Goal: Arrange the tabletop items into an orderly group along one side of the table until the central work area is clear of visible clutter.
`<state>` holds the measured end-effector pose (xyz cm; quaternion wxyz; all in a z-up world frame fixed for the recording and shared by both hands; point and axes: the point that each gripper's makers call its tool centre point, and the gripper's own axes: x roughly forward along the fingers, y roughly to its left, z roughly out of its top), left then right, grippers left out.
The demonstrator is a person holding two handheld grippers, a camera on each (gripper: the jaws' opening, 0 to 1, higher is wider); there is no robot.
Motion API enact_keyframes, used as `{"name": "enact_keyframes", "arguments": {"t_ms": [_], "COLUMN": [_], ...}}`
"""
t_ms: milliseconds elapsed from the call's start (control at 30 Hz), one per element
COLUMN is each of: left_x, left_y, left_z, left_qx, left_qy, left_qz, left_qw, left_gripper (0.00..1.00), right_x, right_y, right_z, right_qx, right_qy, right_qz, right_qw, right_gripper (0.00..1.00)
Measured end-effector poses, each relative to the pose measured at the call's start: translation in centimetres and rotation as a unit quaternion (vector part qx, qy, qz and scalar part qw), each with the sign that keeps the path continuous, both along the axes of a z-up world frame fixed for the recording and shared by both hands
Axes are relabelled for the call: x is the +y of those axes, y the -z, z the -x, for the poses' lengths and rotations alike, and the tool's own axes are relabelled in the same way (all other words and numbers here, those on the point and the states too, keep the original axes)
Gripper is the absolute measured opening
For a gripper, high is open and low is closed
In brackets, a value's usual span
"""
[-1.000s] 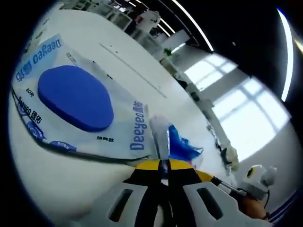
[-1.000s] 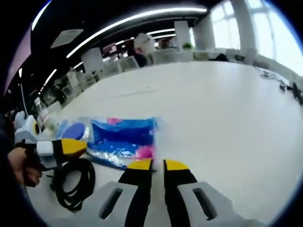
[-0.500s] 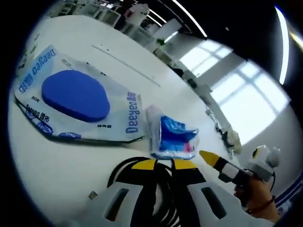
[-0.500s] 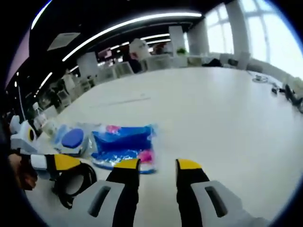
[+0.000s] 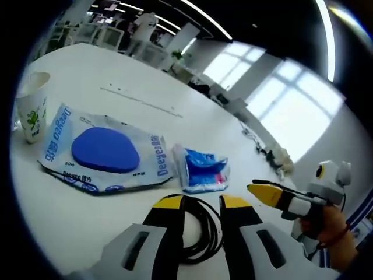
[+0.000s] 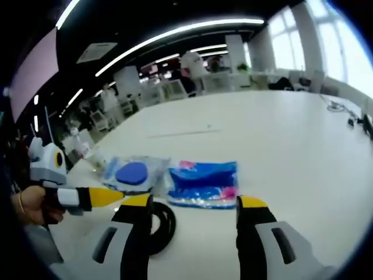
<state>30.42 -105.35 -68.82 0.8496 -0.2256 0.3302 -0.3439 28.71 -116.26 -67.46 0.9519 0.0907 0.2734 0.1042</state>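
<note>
A white and blue wipes pack (image 5: pixel 105 153) with a blue oval lid lies flat on the white table (image 5: pixel 87 81). Just right of it lies a small blue packet (image 5: pixel 204 169). A coiled black cable (image 5: pixel 201 230) lies on the table under my left gripper (image 5: pixel 201 202), which is open and holds nothing. My right gripper (image 6: pixel 194 202) stands wide open above the table, short of the blue packet (image 6: pixel 204 184). The cable (image 6: pixel 162 226) sits at its left jaw, the wipes pack (image 6: pixel 133 173) further left. The right gripper (image 5: pixel 280 195) and the left gripper (image 6: pixel 87 197) each show in the other's view.
A paper cup (image 5: pixel 32 114) with a green print stands left of the wipes pack. A hand (image 5: pixel 332 227) holds the right gripper, and another hand (image 6: pixel 29 204) holds the left one. Bare white tabletop (image 6: pixel 280 146) stretches far and right. Desks and windows stand beyond.
My left gripper let go of the small blue packet, opened and drew back, so the packet now lies on the table. My right gripper's jaws spread from nearly shut to wide open.
</note>
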Motion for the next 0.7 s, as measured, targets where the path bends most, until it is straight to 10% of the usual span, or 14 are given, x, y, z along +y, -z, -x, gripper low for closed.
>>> {"name": "enact_keyframes", "arguments": {"t_ms": [700], "left_x": [12.6], "left_y": [-6.6], "left_z": [5.2], "left_qx": [-0.066], "left_qy": [0.015], "left_qz": [-0.011], "left_qw": [0.9977], "left_gripper": [0.45], "right_x": [10.3], "right_y": [-6.3], "right_z": [7.7], "right_qx": [0.004], "right_qy": [-0.131], "right_qz": [-0.019], "right_qw": [0.9912], "right_gripper": [0.76]}}
